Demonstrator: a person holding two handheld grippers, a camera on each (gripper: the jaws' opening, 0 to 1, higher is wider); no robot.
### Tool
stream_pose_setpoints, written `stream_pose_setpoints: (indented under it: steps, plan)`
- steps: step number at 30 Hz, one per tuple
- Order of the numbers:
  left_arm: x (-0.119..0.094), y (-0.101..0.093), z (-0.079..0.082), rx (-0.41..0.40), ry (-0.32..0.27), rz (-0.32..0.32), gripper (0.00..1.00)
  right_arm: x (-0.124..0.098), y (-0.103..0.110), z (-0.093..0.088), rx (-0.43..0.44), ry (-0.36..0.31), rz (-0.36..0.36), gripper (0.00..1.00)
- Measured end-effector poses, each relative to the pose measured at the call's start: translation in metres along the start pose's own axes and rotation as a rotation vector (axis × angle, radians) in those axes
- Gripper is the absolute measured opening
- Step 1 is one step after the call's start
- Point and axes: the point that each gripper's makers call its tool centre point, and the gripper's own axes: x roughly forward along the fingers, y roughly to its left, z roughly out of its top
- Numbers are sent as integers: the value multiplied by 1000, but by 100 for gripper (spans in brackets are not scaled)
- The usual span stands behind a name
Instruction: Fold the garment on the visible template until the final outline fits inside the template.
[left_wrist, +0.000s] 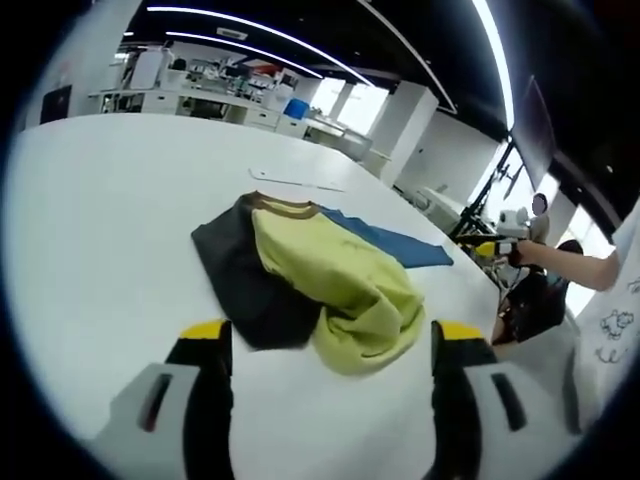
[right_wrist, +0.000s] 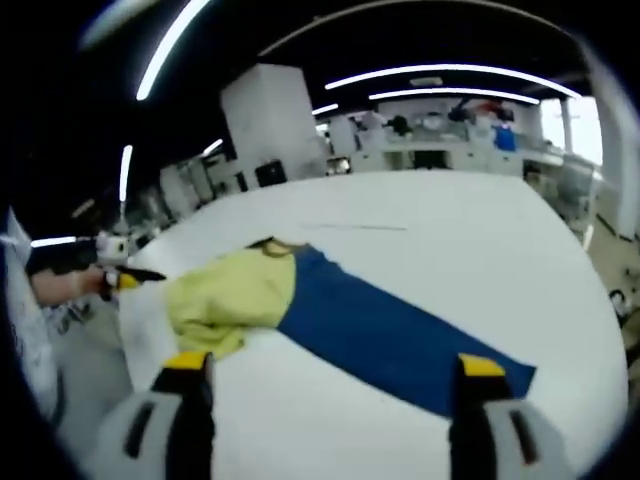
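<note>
Garment (left_wrist: 320, 275) crumpled on white table (left_wrist: 110, 230), lab room, both grippers' fingers spread, empty

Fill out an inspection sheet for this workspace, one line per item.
Surface: large white table, bare around the garment.
Job's things: garment lies crumpled, with yellow, dark grey and blue panels; the blue panel is spread flat; a faint template outline lies beyond it.
Clutter: nothing seen on the table.
Grippers: left gripper open, empty, short of the garment; right gripper open, empty, above the blue panel.
Cables: nothing seen.
Surroundings: white benches with equipment, ceiling light strips, bright windows.
</note>
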Motion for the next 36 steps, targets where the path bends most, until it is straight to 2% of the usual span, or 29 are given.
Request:
stream_pose_setpoints:
  steps: [7,14,17,23,29,36]
  plan:
    - [6,13,-7,-24,3,42,73,1,16,4,7,-23,37,99]
    - [14,26,-15,-52,5,77,67,1,49,14,-7,-53,92,99]
    - [15,31,-17,-78,2,103,66,2,66,17,-17,-65,118,99]
    - [17,39,-19,-151,-30,150,58,4,85,16,-27,-54,161,99]
    - [21,48,-15,-209,-62,190,51,4,98,15,-38,-41,176,99]
    - [30,59,-19,-243,-58,214,46,2,100,9,-19,-36,196,99]
